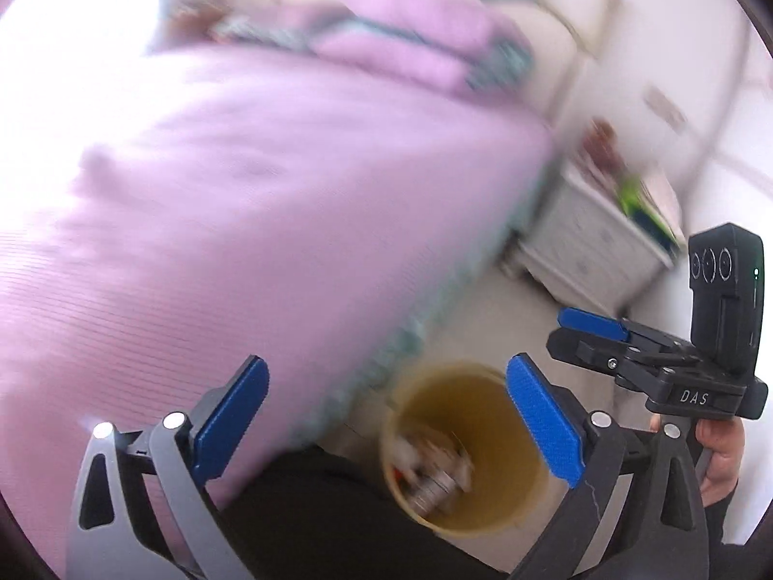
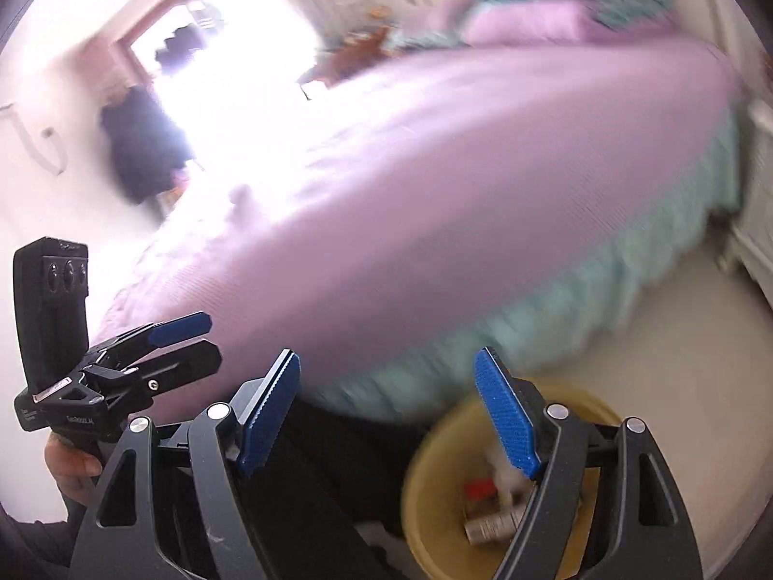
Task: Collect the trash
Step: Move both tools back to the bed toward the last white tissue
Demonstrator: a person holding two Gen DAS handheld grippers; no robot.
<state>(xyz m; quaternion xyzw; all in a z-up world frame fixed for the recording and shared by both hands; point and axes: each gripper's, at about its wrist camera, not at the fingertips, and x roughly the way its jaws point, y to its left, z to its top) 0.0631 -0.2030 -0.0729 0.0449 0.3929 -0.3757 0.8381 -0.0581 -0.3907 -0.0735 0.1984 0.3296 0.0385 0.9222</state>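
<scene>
Bedroom, heavy motion blur: bed (image 1: 251, 183) with pink cover fills the view, pale floor (image 2: 666, 328) beside it. Yellow bin (image 1: 512, 512) stands on the floor by the bed edge, low and just ahead of both tools. Left hand-held gripper (image 1: 386, 430): jaws wide apart, nothing between them. Right hand-held gripper (image 2: 391, 415): same, wide and empty. Bin sits nearer the right one's right finger, so the right hand looks closer. Trash (image 2: 488, 522) already in the bin: a small cylinder lying on its side, something red, white scraps. No loose trash readable elsewhere.
</scene>
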